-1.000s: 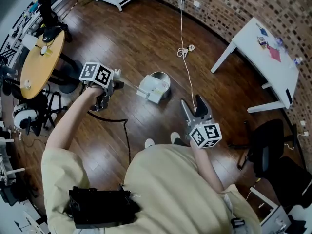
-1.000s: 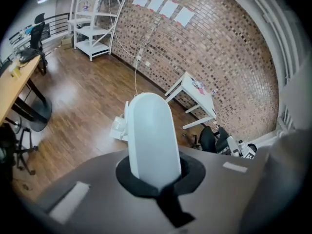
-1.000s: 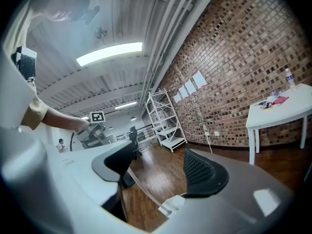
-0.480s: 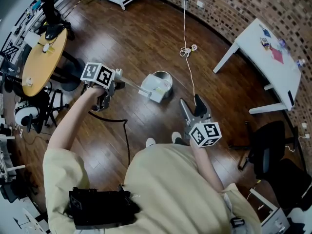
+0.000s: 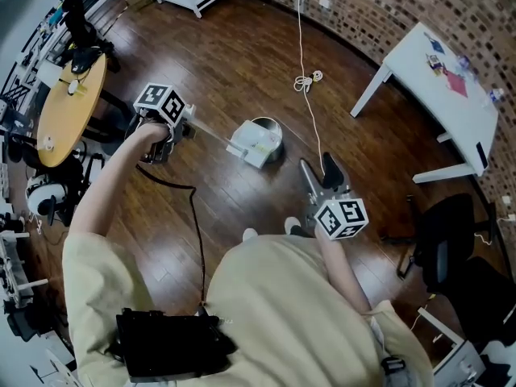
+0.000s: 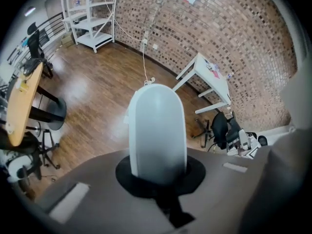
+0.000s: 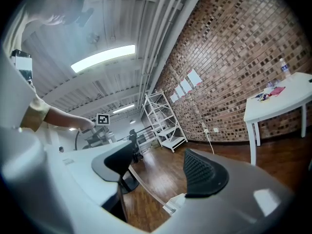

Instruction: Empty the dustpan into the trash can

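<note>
Left hand-held gripper (image 5: pixel 179 127) is clamped shut on the long handle (image 5: pixel 211 135) of the dustpan (image 5: pixel 244 151), reaching it out ahead to the trash can (image 5: pixel 272 127) rim, apparently to tip debris in. The right hand-held gripper (image 5: pixel 317 176) hangs open, empty.

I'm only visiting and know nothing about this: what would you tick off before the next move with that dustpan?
1. Grip: the left gripper has its jaws shut on the dustpan handle: ok.
2. Aim: the dustpan is at the rim of the trash can: ok.
3. Pan emptied: cannot tell, too small to see.
4. Spare hand: the right gripper is apart from the can, jaws open and empty: ok.
5. Floor: the white cord lies beside the can, not touching it: ok.
</note>
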`<state>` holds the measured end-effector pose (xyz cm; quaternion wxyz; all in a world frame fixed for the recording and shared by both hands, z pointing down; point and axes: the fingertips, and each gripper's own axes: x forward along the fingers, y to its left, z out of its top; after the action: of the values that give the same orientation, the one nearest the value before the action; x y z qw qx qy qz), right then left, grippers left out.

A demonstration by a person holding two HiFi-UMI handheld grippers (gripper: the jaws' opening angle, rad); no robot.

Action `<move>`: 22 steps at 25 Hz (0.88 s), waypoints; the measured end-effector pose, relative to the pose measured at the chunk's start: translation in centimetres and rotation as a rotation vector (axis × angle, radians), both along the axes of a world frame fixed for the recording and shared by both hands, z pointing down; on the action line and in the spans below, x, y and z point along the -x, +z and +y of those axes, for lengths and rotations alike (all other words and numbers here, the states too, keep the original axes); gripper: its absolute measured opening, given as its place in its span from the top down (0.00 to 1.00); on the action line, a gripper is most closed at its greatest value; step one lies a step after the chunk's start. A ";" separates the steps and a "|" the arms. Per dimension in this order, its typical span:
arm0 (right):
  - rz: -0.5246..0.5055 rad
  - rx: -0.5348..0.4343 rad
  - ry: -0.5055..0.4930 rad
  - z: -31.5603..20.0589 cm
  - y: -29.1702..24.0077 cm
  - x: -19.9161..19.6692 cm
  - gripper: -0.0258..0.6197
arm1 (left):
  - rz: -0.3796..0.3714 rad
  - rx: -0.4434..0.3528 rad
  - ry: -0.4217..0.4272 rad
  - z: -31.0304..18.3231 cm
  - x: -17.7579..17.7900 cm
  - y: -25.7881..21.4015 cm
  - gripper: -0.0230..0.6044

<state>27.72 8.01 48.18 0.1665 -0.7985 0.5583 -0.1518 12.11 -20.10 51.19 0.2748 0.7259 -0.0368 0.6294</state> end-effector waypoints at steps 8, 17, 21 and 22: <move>-0.033 -0.013 0.035 1.8 0.6 -3.3 0.47 | -0.092 -0.009 0.012 -0.8 -3.1 -0.2 0.96; -0.063 -0.011 0.045 3.9 1.7 -5.6 0.47 | -0.008 0.002 0.020 0.8 -13.9 -1.9 0.96; -0.067 -0.005 0.067 5.2 1.6 -7.0 0.47 | -0.014 0.021 0.031 0.7 -17.8 -2.3 0.96; -0.068 -0.005 0.074 5.4 1.6 -7.4 0.47 | -0.014 0.026 0.032 0.6 -18.6 -2.3 0.96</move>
<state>35.09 13.37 49.75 0.1931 -0.8125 0.5227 -0.1712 30.69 -19.53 48.85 0.2741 0.7183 -0.0188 0.6392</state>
